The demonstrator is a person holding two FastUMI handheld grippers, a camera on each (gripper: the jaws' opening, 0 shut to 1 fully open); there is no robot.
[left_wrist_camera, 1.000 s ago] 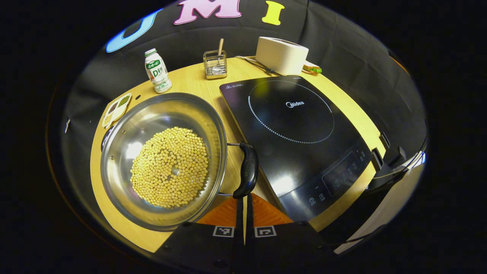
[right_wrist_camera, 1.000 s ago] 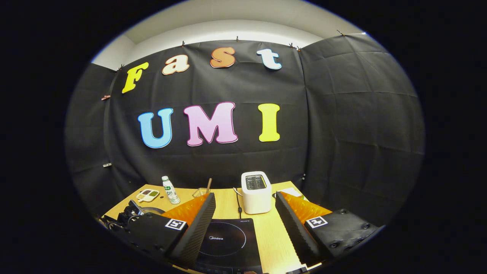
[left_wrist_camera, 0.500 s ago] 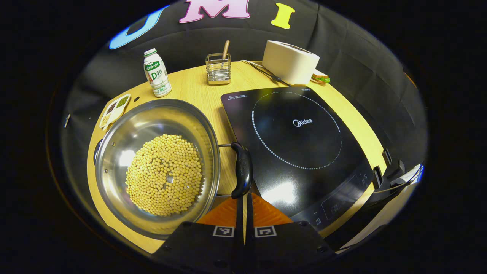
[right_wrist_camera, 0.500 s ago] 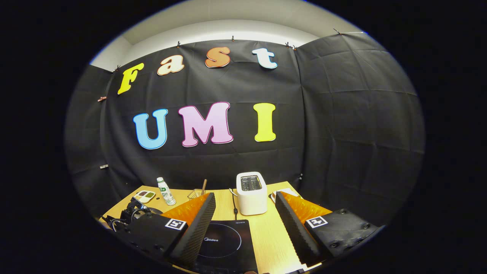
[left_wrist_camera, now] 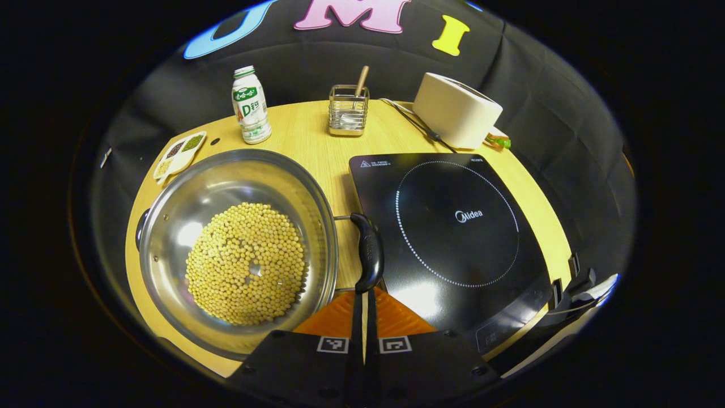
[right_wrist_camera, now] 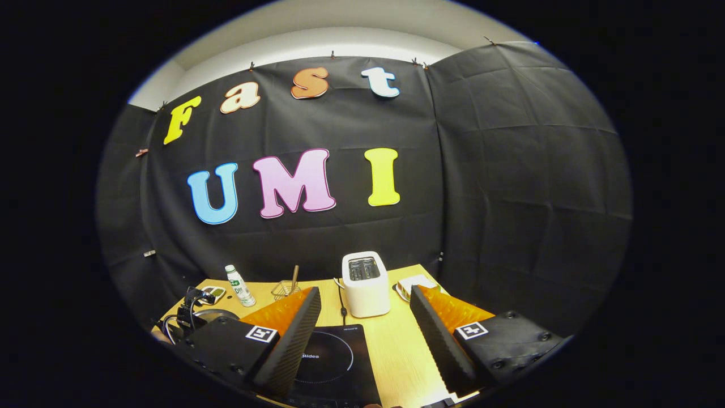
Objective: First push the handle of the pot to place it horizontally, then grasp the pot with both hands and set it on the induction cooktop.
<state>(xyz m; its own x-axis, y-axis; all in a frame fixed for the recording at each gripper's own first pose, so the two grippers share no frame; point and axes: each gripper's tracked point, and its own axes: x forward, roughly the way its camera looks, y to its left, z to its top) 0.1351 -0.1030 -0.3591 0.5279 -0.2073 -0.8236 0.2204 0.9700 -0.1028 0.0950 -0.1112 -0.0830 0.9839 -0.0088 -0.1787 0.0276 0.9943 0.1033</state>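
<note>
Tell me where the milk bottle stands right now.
In the left gripper view, the milk bottle stands upright at the table's far left, between the seasoning tray and the wire holder.

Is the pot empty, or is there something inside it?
Not empty. In the left gripper view, the pot holds a layer of small yellow beans covering most of its bottom; its shiny walls above stay bare.
</note>
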